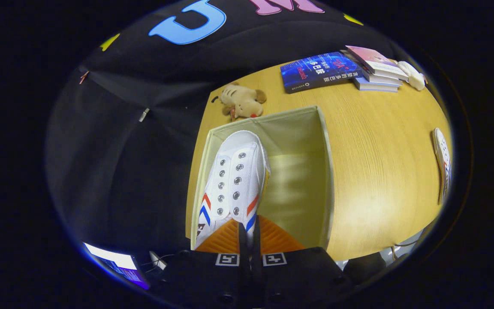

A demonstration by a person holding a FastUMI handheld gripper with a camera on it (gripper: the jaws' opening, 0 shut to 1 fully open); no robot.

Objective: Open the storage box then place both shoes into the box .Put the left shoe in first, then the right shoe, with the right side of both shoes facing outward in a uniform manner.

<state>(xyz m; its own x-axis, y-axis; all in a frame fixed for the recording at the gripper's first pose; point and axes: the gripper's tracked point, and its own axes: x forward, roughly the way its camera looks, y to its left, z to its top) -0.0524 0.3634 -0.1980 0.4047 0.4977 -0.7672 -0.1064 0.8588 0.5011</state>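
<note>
The gripper (248, 240) is clamping its two fingers together on the heel edge of a white canvas lace-up shoe with red and blue chevron stripes (234, 180), and that shoe is hanging toe-first just ahead of the fingers, over the left part of the open box. The gripper is pointing steeply down into that box, so whoever is holding it seems to be reaching from above the near edge.

The cream fabric storage box (325, 171) is standing open on the light wooden table (380, 171), its floor looking bare, so opening is done and the first shoe is going in; whether this really is the left shoe is hard to tell through the distortion. A second white shoe (442, 165) is lying well apart on the table's right, awaiting its turn.

Beyond the box, a tan plush toy (240, 101) is lying on the far left, with a blue book (320, 71) and a small stack of books (375, 71) far right.
</note>
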